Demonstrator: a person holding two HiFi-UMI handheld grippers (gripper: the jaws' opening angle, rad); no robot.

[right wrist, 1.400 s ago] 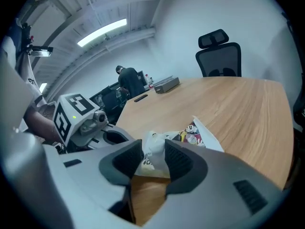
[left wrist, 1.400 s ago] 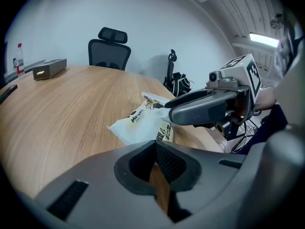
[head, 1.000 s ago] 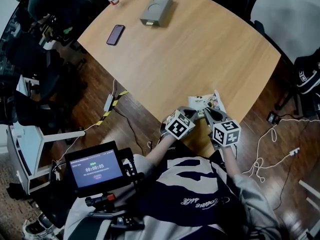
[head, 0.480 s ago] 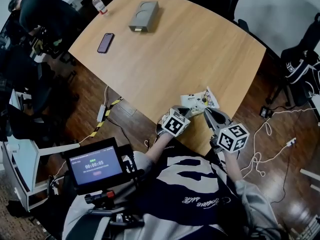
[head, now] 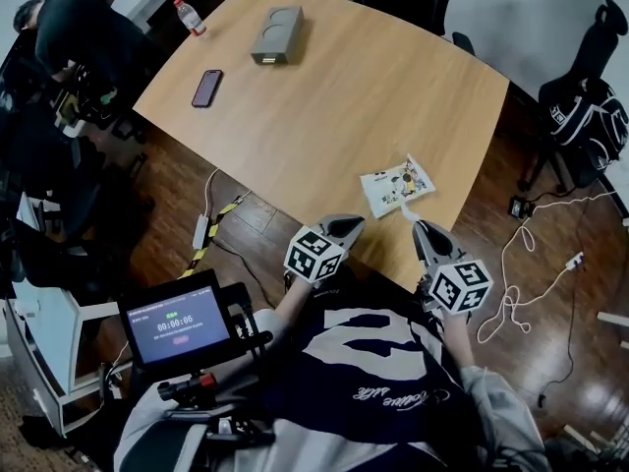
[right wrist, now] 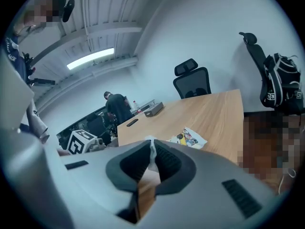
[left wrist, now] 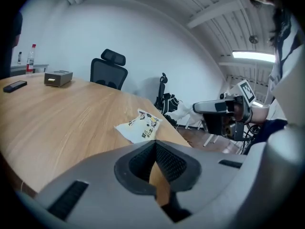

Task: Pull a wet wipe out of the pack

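The wet wipe pack [head: 396,186], white with cartoon print, lies flat on the wooden table [head: 324,116] near its near right edge. It also shows in the left gripper view [left wrist: 140,126] and the right gripper view [right wrist: 189,137]. My right gripper [head: 424,228] hovers just short of the pack, shut on a thin white wet wipe [right wrist: 152,152] that sticks up between its pads. Whether the wipe still joins the pack I cannot tell. My left gripper [head: 348,223] is held off the pack to its left, jaws shut [left wrist: 155,144] with nothing in them.
At the far end of the table lie a dark phone [head: 205,88], a grey box [head: 276,34] and a bottle [head: 186,13]. A person [head: 79,28] sits beyond the far left corner. A backpack [head: 585,116] and cables [head: 521,293] are on the floor at the right.
Both grippers have drawn back from the pack toward me and risen. The pack stays on the table, now apart from both grippers. The right gripper has kept the white wipe.
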